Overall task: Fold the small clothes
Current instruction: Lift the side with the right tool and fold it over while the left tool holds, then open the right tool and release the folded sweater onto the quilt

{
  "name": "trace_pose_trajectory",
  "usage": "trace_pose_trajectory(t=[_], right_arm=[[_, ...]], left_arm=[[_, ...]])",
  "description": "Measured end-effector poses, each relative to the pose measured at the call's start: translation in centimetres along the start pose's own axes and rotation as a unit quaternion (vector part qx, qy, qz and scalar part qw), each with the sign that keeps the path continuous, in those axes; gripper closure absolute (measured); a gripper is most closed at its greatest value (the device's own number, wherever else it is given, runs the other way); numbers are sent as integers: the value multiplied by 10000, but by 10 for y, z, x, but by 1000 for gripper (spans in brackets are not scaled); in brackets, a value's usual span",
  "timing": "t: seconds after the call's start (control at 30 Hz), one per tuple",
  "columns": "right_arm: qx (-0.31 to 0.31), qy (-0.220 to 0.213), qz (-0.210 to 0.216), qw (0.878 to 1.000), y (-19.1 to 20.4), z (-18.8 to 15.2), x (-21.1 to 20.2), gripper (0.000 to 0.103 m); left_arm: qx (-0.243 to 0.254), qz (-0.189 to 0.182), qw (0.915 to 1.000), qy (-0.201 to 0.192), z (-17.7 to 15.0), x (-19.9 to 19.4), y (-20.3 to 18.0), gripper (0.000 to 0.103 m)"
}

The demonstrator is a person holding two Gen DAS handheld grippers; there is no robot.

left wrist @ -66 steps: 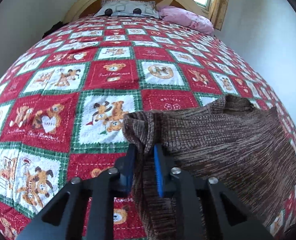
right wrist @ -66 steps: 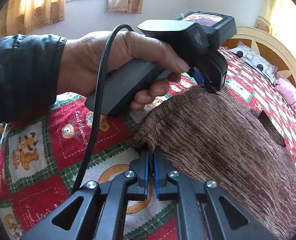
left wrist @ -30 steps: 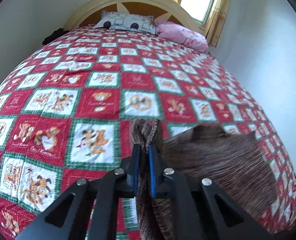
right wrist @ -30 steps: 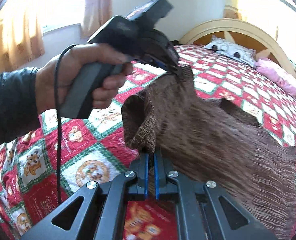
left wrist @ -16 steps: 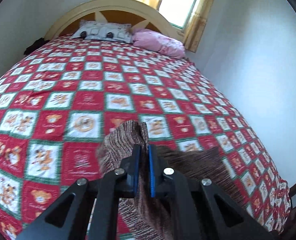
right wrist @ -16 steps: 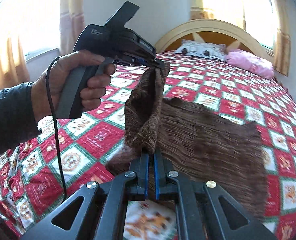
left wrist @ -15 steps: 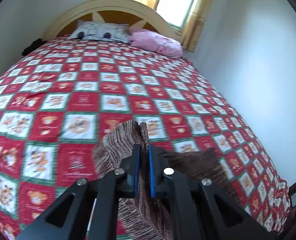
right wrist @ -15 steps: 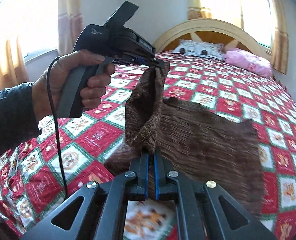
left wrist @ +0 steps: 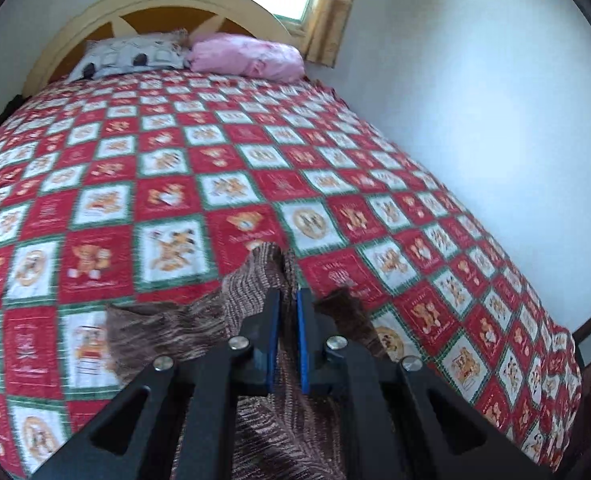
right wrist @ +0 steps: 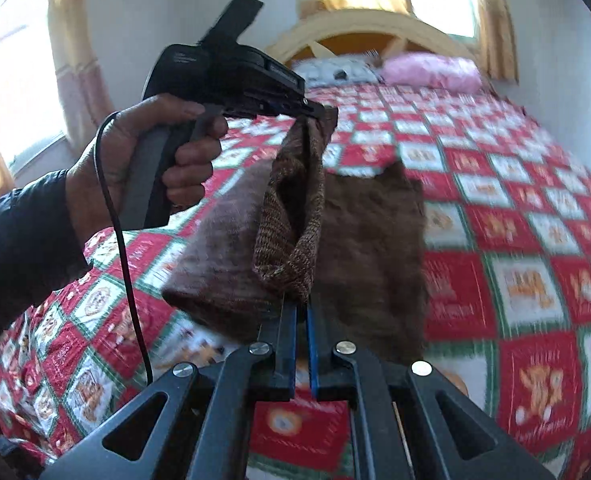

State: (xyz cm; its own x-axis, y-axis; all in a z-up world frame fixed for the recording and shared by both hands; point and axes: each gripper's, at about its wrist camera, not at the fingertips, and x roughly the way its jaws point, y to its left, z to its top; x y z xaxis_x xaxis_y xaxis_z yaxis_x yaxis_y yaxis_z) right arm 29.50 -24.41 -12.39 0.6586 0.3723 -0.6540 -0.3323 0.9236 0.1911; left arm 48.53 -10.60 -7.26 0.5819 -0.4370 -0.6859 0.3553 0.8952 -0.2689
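I have the brown knit (right wrist: 287,216) lifted above the bed (left wrist: 215,168), pinched at two spots along one edge. My left gripper (left wrist: 286,304) is clenched on a bunched corner, cloth poking up between its fingers. My right gripper (right wrist: 301,312) is clamped on the ribbed hem, which sags in a loop between the two grips. The rest of the knit hangs toward the quilt (right wrist: 515,280), blurred. Two pillows (left wrist: 243,56) lie at the headboard (left wrist: 167,4).
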Motion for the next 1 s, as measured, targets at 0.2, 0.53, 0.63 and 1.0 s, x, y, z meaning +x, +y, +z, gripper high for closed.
trace_pose_trajectory(t=[0.2, 0.53, 0.63, 1.0], right_arm=[[309, 260, -95, 9991, -26, -21, 1, 103], [676, 121, 227, 9974, -48, -15, -12, 45], [938, -42, 594, 9938, -52, -1, -14, 36], [905, 760, 896, 9889, -41, 26, 47, 62]], left_arm=[[222, 29, 9994, 249, -10, 30, -26, 94], [931, 316, 9952, -17, -16, 4, -59, 63], [1036, 412, 9932, -348, -22, -26, -53, 40], [1023, 1072, 9889, 78, -115, -56, 2, 40]])
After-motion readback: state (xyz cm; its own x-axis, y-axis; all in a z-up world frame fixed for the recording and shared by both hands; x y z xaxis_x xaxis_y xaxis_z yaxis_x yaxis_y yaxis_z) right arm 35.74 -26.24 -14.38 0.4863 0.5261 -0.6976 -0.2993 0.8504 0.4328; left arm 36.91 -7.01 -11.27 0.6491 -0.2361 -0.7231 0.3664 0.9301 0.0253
